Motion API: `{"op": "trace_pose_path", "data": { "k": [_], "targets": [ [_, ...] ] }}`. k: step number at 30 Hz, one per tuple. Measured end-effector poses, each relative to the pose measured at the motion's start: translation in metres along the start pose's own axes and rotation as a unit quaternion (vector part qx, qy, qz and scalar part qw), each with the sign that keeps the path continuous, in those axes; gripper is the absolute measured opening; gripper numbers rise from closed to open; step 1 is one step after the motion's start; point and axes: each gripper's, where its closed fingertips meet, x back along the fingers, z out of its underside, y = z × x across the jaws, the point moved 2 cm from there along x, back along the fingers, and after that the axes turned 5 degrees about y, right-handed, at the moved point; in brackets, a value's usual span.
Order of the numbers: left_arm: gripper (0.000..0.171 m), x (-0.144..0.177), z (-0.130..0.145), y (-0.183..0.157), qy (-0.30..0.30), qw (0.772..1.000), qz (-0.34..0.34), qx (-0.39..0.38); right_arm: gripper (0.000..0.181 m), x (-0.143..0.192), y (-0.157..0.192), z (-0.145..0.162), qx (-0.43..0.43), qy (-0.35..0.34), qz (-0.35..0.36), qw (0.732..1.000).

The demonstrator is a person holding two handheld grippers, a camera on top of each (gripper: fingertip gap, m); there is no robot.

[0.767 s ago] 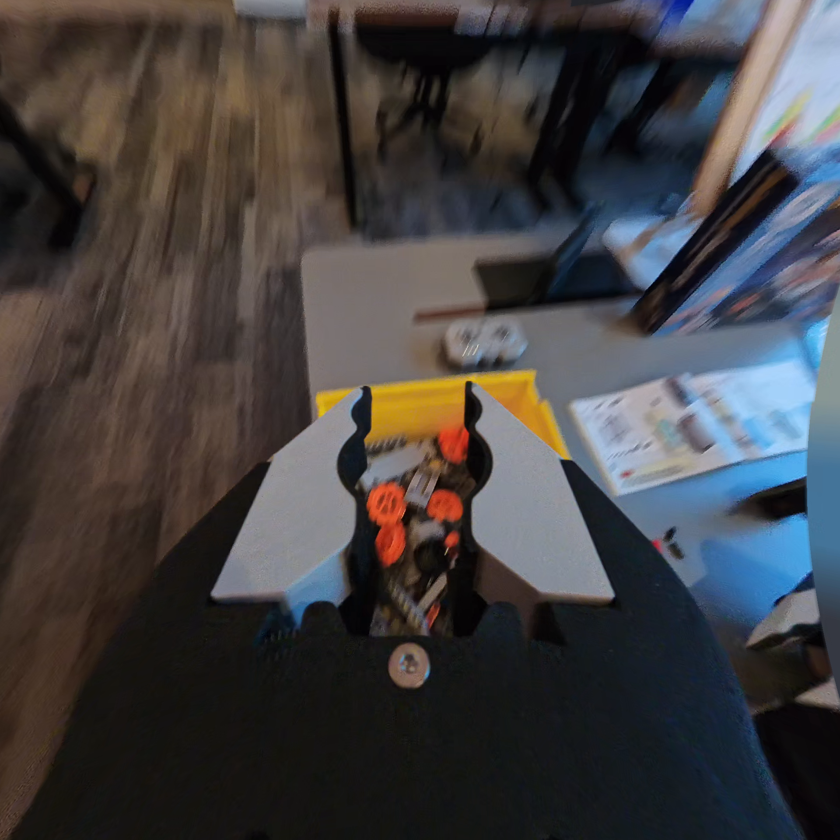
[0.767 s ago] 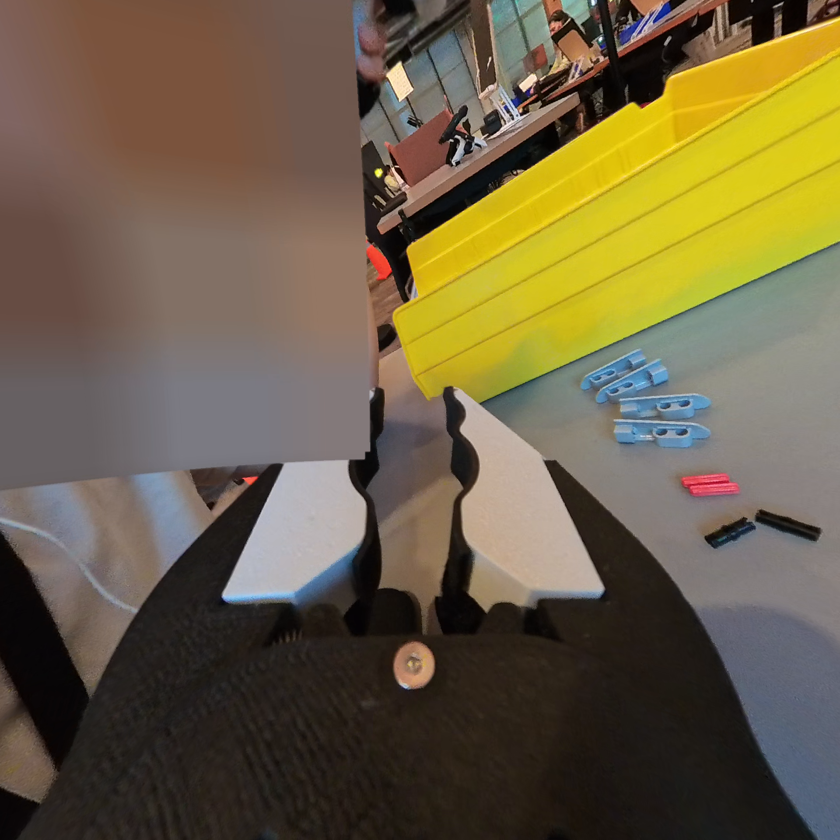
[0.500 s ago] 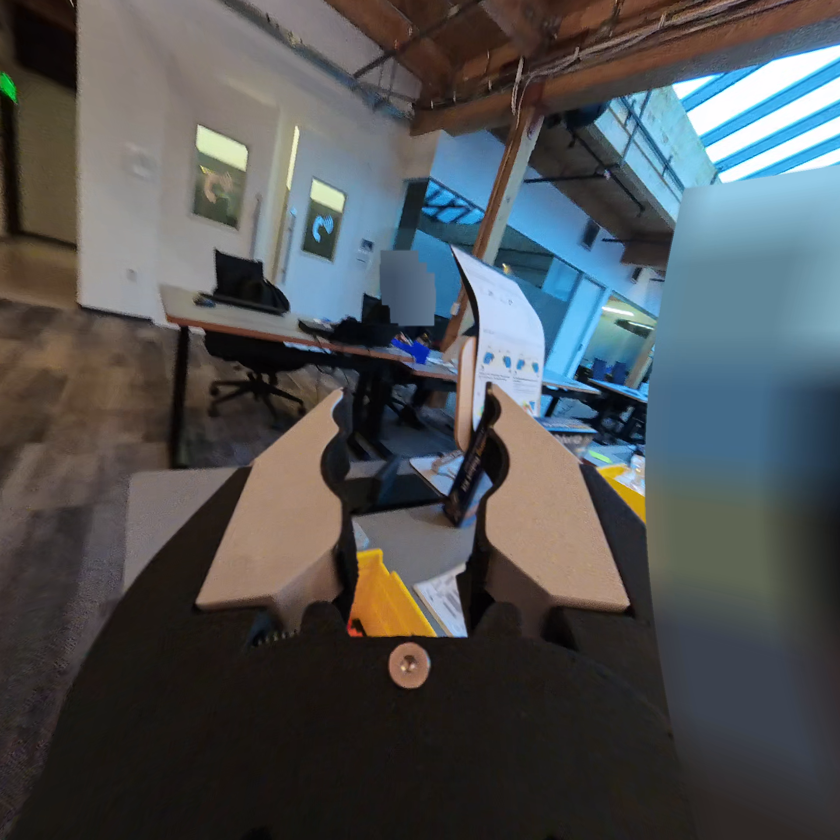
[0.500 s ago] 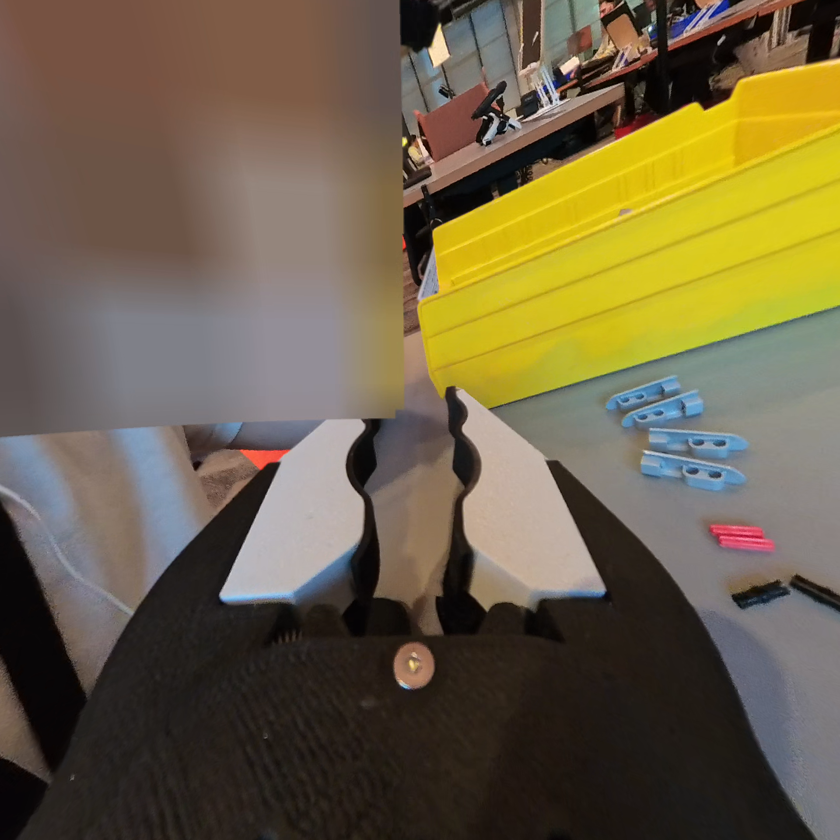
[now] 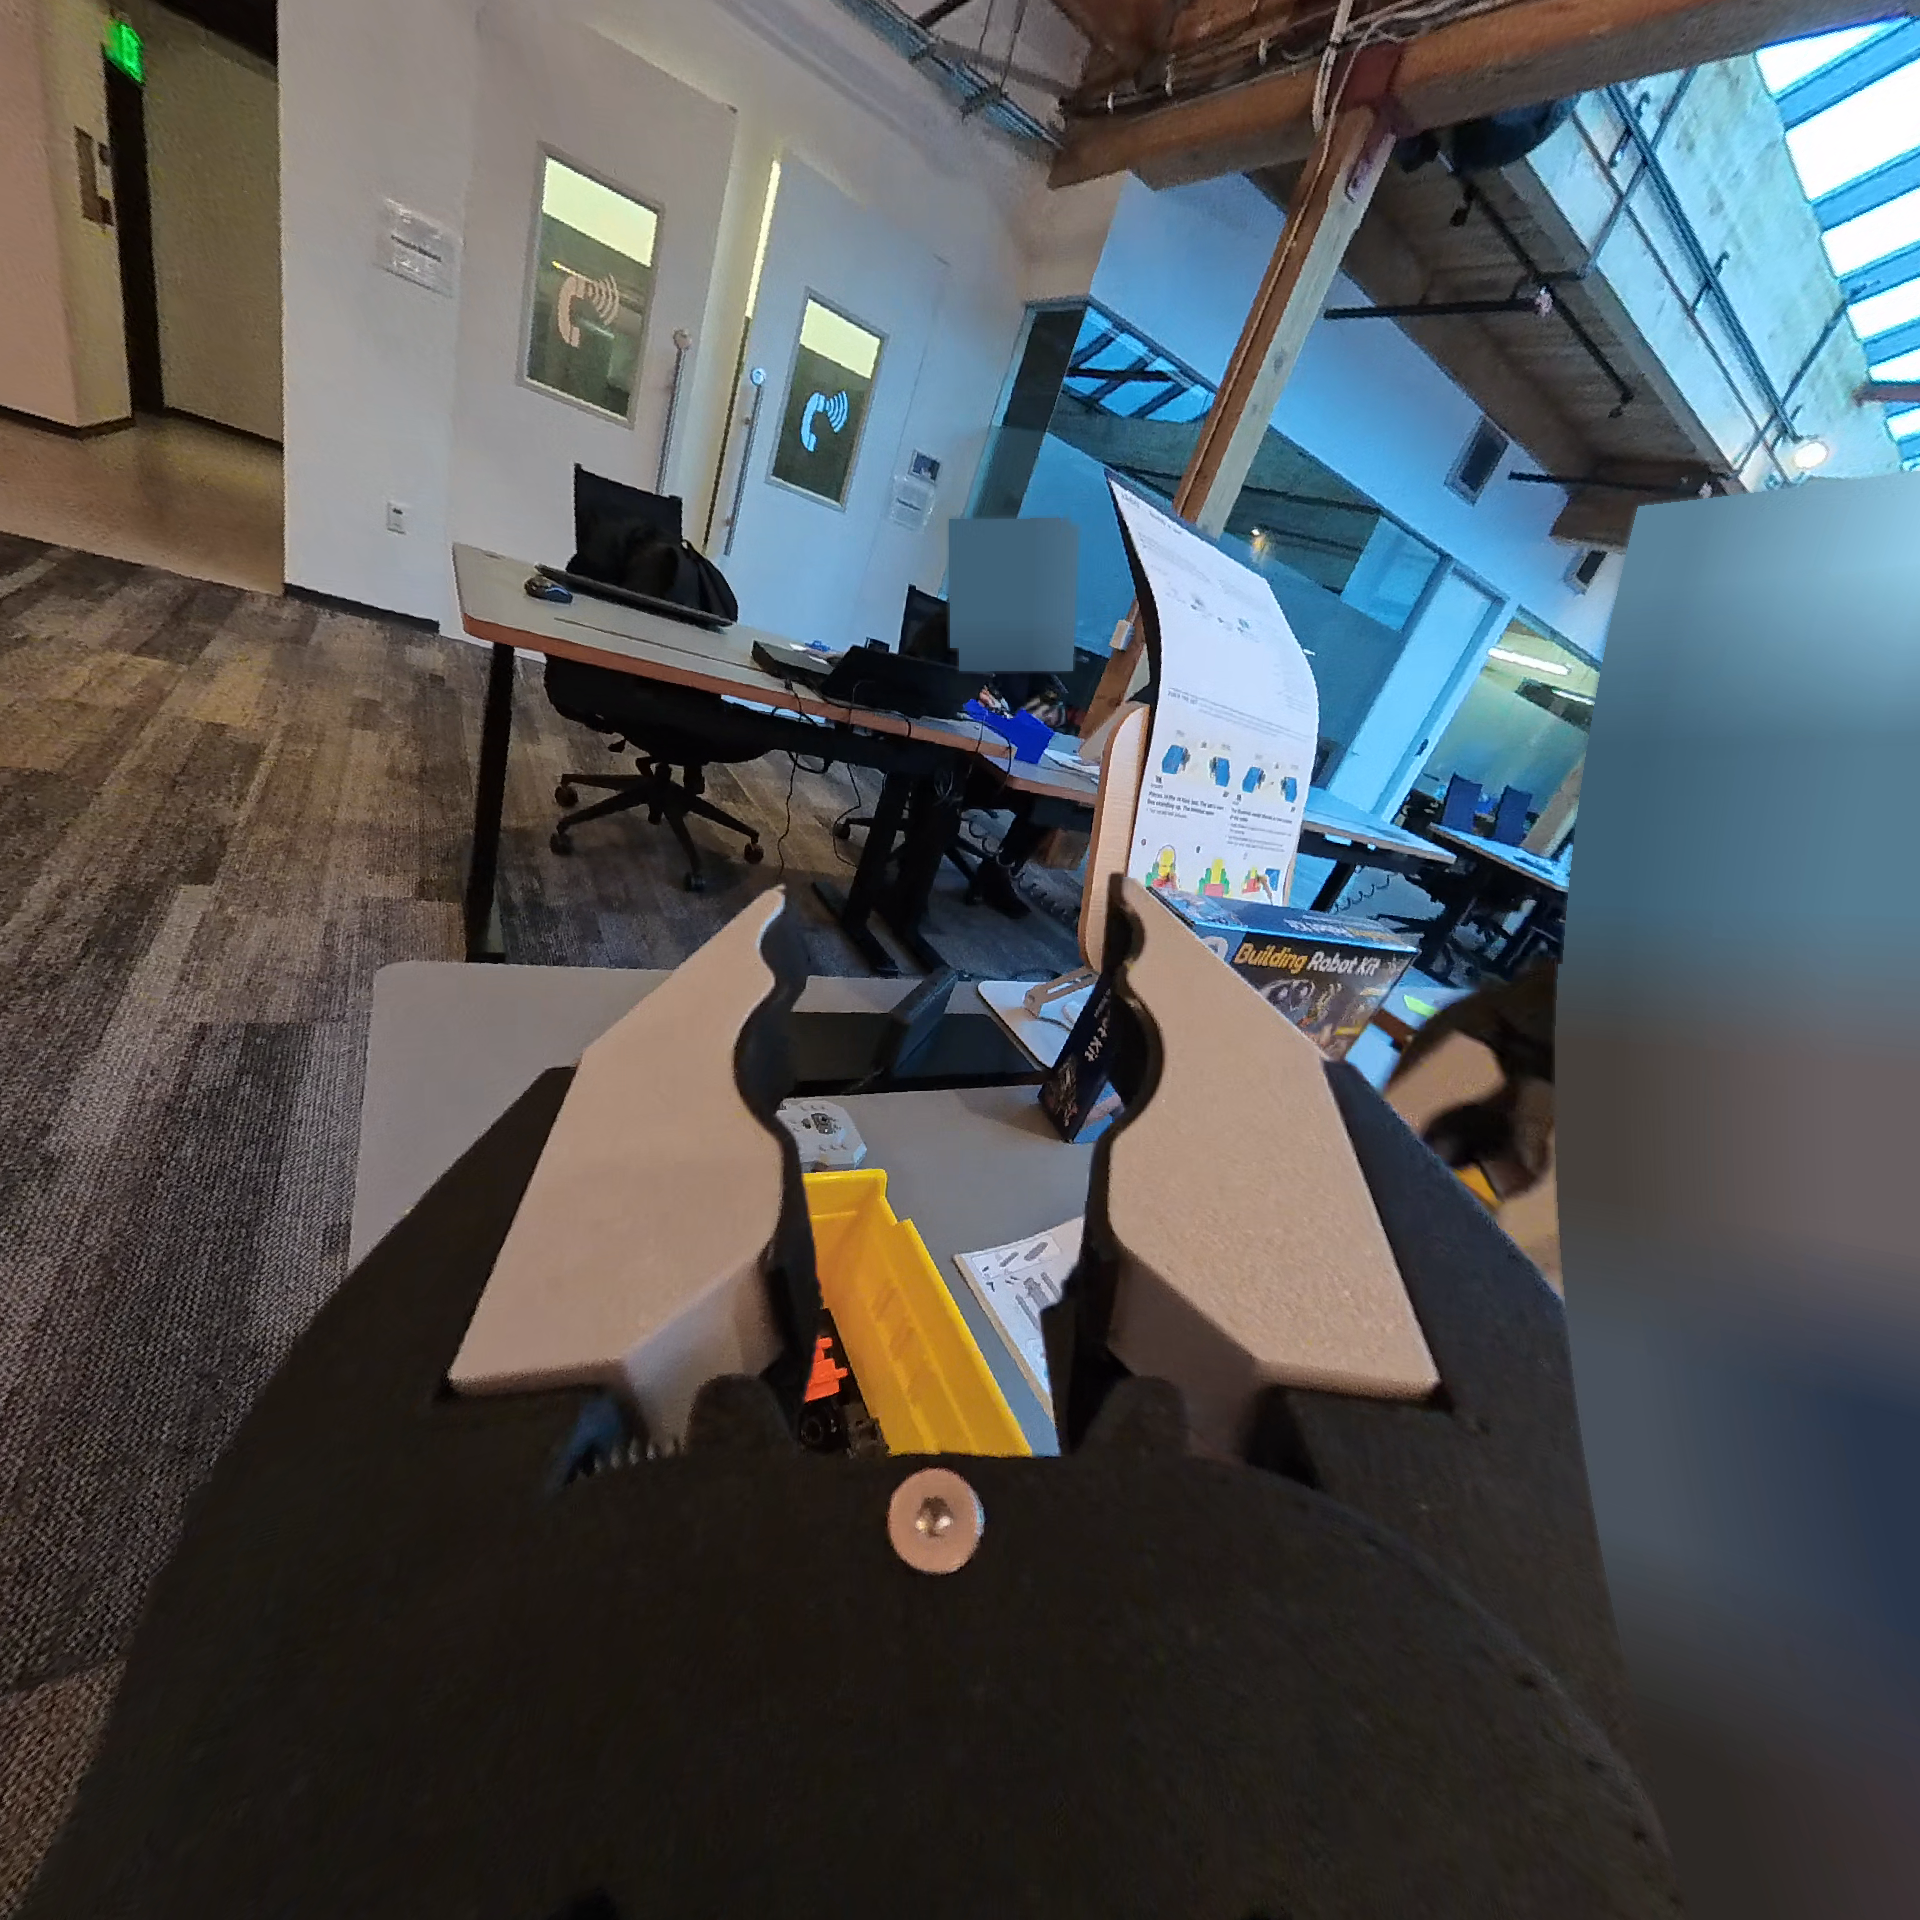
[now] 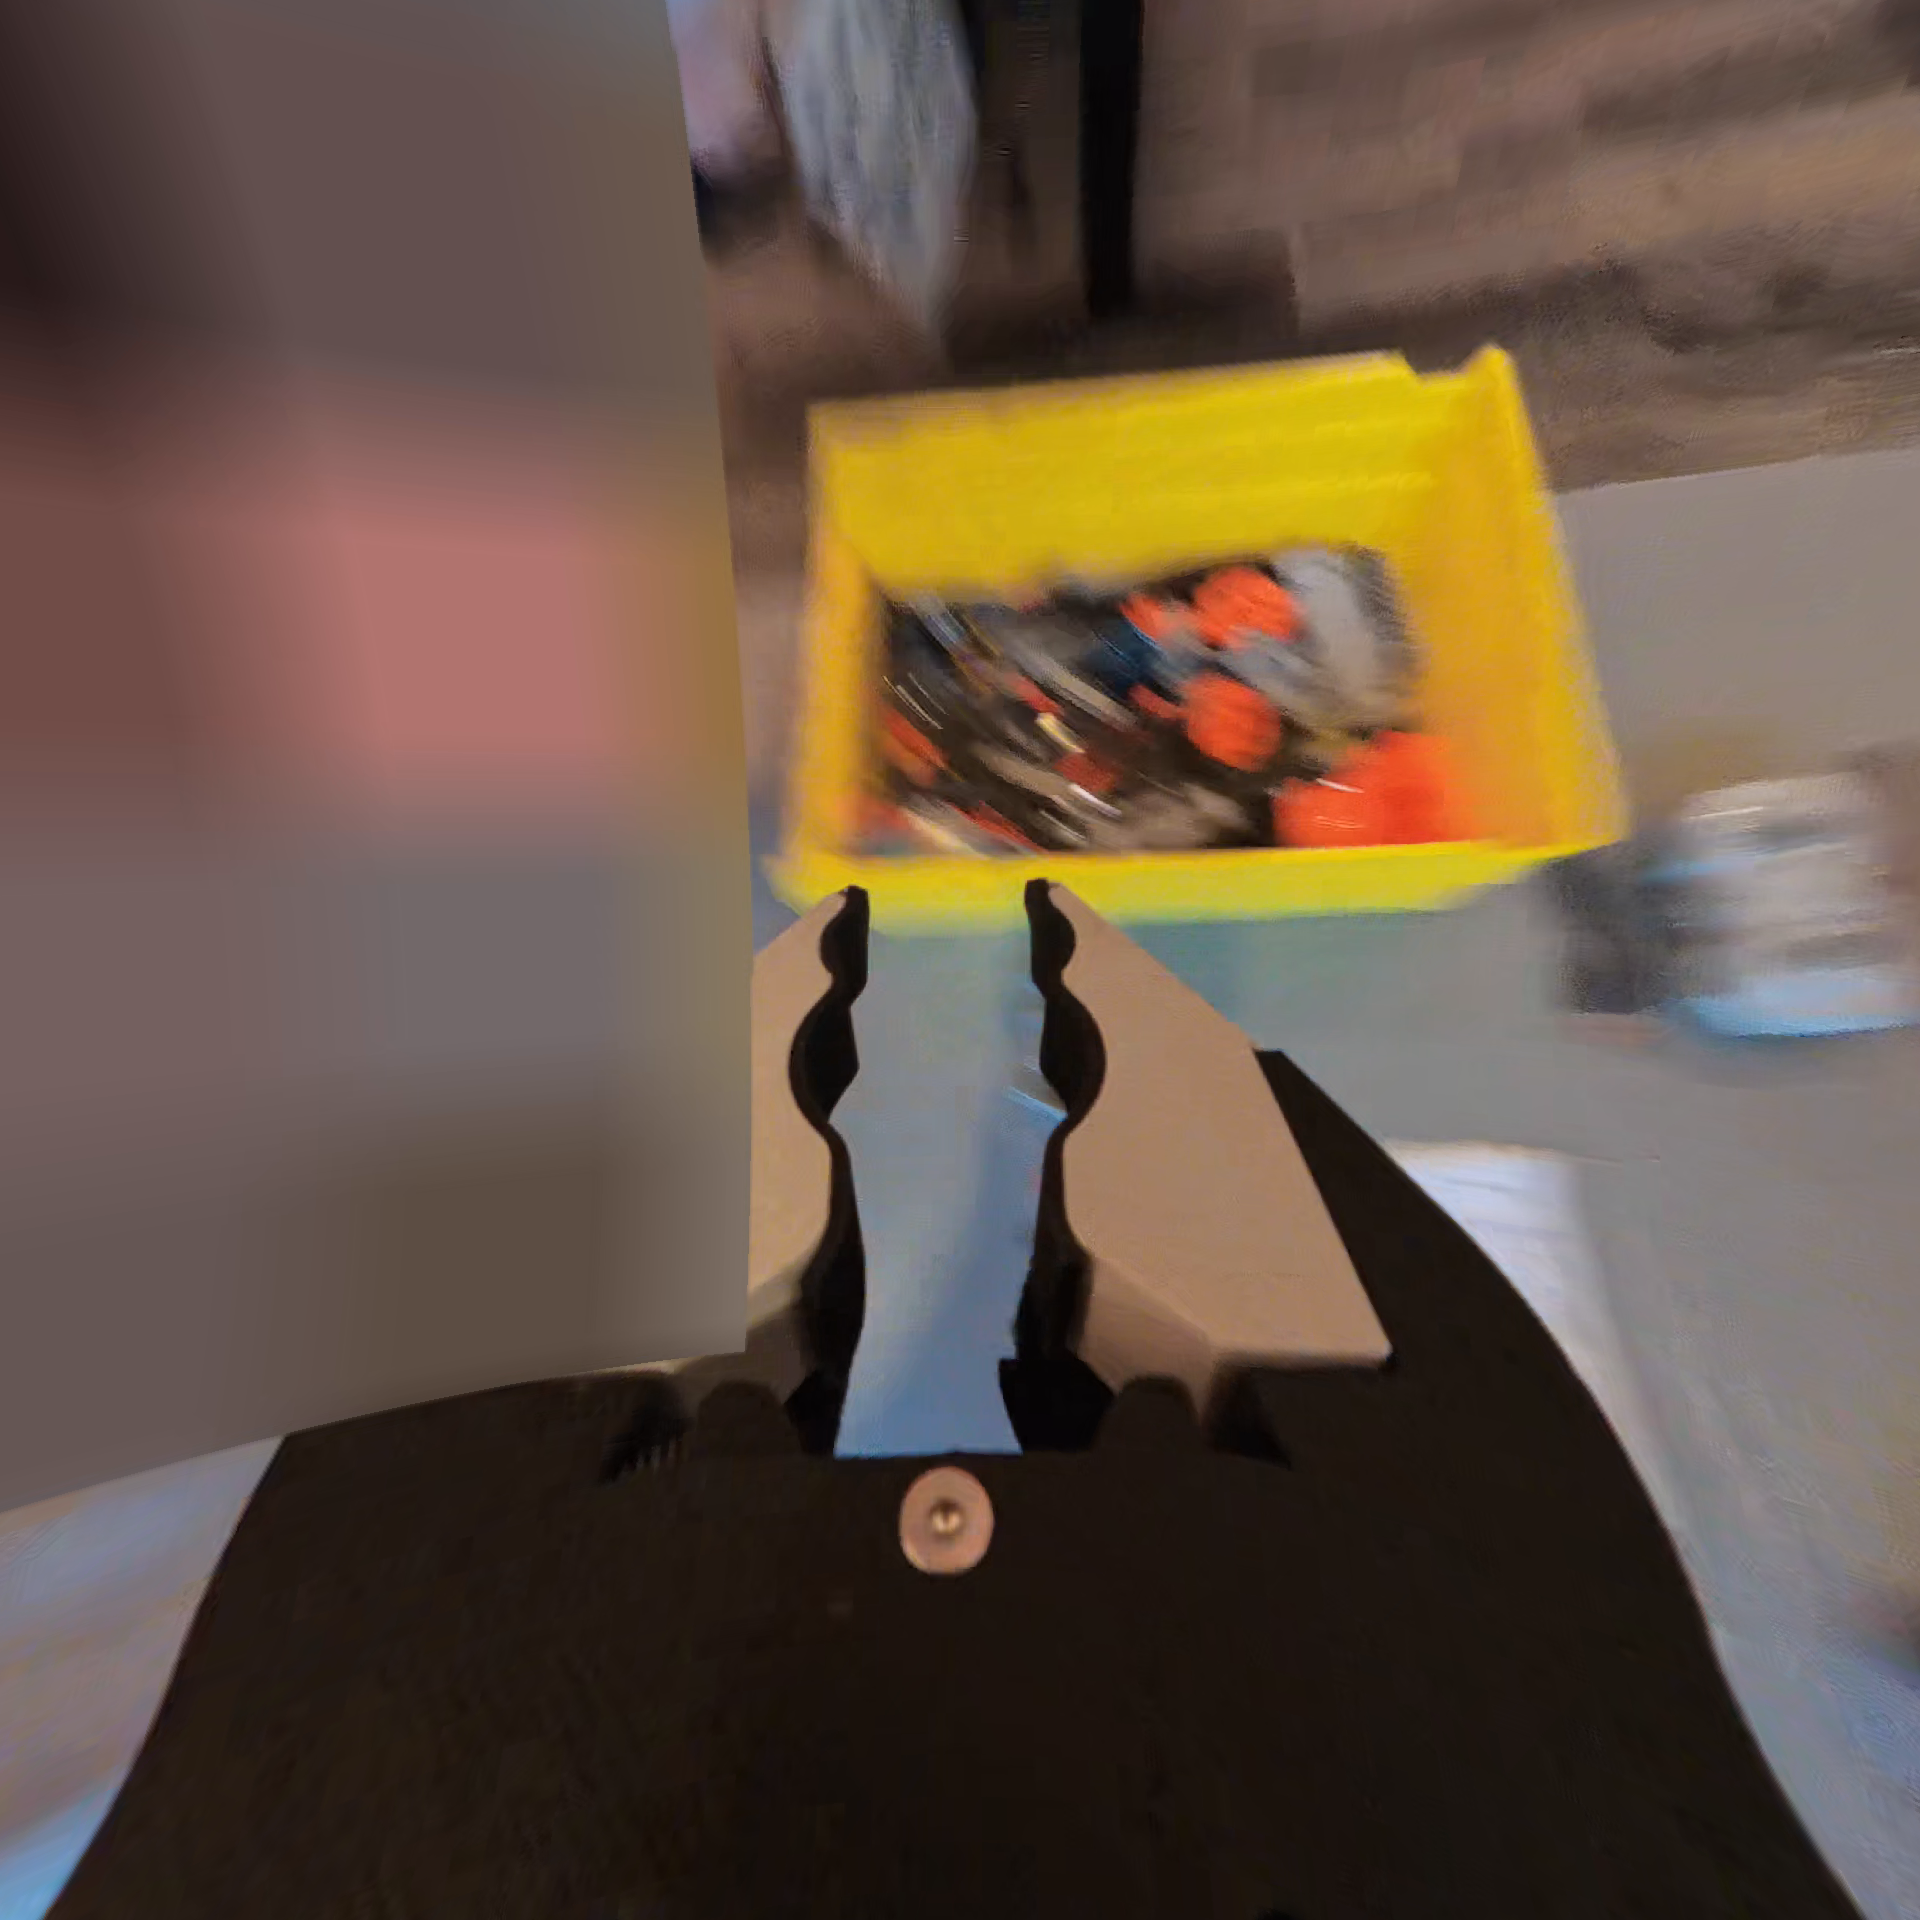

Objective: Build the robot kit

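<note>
Yellow bin (image 6: 1143,457) now lies just beyond the tips of our right gripper (image 6: 947,891). A moment ago this view sat low on the tabletop (image 6: 1714,571), looking along the bin's long side. It has since swung up and looks down into the bin, and the whole picture is smeared by that motion. The right fingers are a narrow gap apart, as they were before, with nothing between them and only bare tabletop under them.

Our left gripper (image 5: 945,894) has gone the other way. It looked straight down into the bin a moment ago. Now it is tipped up toward the room, and the bin (image 5: 904,1309) shows only as a strip low between the roots of its fingers. The left fingers stand wide and empty, a little wider than before.

Beyond the left fingertips stands a dark printed box (image 5: 1309,977). A tall printed sheet (image 5: 1216,727) rises behind it. An open booklet (image 5: 1013,1278) lies by the inner edge of the right finger. A small white round piece (image 5: 824,1132) sits just past the bin. Inside the bin, the loose parts (image 6: 1143,707) are a blur of orange, black and grey.
</note>
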Motion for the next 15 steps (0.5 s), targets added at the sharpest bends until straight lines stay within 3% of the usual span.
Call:
{"op": "trace_pose_path", "data": {
  "k": [1,4,7,11,15],
  "targets": [
    [0.055,0.001,0.000,0.000,-0.001,1.000,-0.005,0.001,0.031,-0.006,-0.018,-0.001,0.052,0.062,0.014,0.997],
    [0.054,0.005,-0.001,-0.003,0.000,1.000,-0.019,-0.015,0.031,-0.029,-0.055,-0.009,0.071,0.160,0.004,0.985],
    [0.053,0.013,-0.008,-0.002,-0.019,0.999,-0.034,-0.020,0.032,-0.063,-0.064,-0.038,0.074,0.131,-0.044,0.988],
    [0.052,0.021,-0.011,0.005,-0.031,0.998,-0.045,-0.006,0.042,-0.122,-0.058,-0.040,0.160,0.161,-0.089,0.970],
    [0.051,0.025,-0.013,0.009,-0.039,0.998,-0.056,-0.002,0.048,-0.188,-0.034,-0.045,0.193,0.168,-0.140,0.956]
  ]
}}
